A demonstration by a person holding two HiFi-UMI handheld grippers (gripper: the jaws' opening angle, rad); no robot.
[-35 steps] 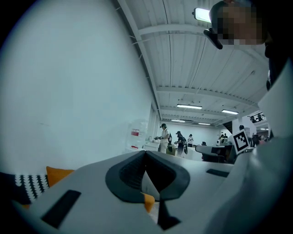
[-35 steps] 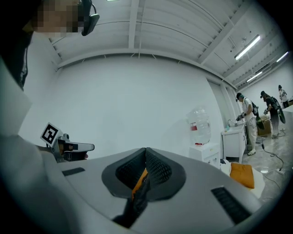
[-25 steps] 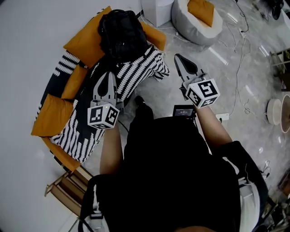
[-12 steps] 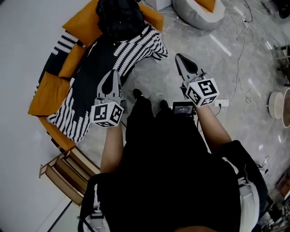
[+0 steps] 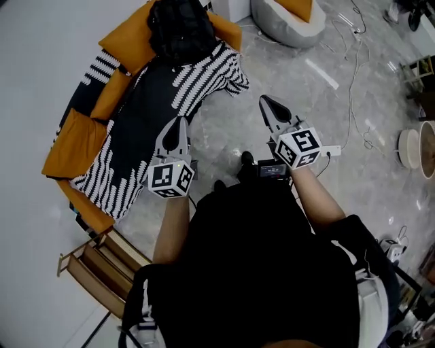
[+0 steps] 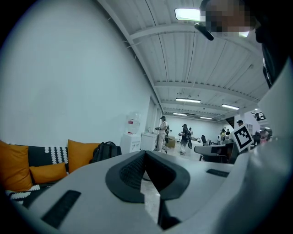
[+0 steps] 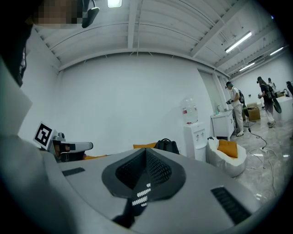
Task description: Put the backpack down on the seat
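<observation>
Head view | left gripper (image 5: 181, 120) forward, closed | right gripper (image 5: 263, 101) forward, closed

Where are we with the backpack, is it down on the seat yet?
Done: the backpack rests on the far end of the sofa. In hand: nothing; the left gripper and right gripper are shut, empty and well clear of it. Left: nothing visible.

backpack (image 5: 180, 30) on striped sofa (image 5: 145, 112)

Backpack (image 5: 178, 30) sits on the sofa's (image 5: 146, 102) far end, cushions (image 5: 68, 146) along its left; beanbag (image 5: 282, 17) just right of it.
</observation>
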